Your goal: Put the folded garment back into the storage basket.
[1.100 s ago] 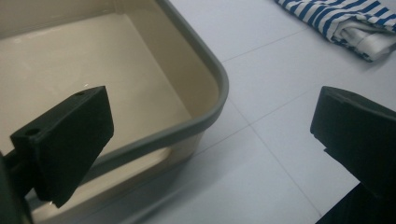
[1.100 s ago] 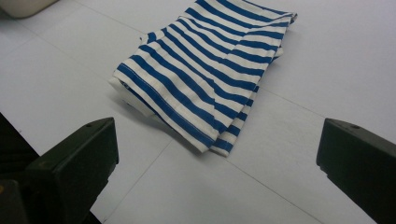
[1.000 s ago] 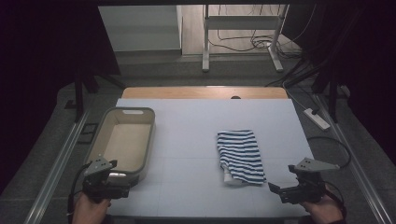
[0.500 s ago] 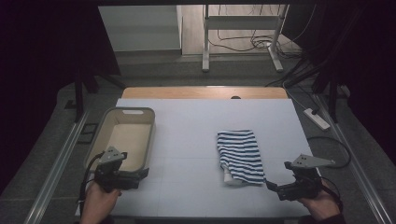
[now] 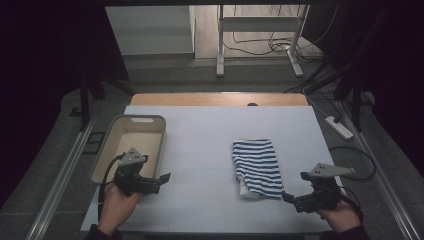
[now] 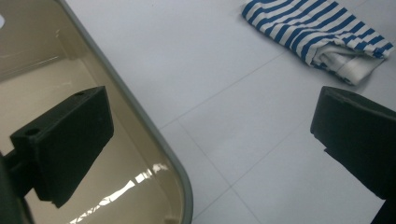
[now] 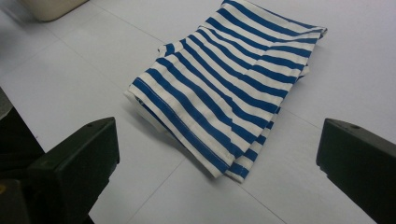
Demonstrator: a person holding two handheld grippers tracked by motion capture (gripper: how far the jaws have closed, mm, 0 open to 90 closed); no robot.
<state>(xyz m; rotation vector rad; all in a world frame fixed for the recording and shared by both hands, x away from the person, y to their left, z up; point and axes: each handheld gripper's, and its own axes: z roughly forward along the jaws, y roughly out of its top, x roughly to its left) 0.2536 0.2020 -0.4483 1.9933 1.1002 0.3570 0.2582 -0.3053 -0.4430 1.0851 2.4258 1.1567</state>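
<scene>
Since a moment ago our left gripper (image 5: 164, 177) slid forward beside the bin (image 5: 131, 146). Both grippers' jaws gape; striped cloth (image 7: 224, 98) lies just ahead of the right gripper (image 5: 286, 196), so we'd pinch its near folded edge low.

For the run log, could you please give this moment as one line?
left tool: open, by basin | right tool: open, near striped cloth | cloth: folded, untouched
</scene>
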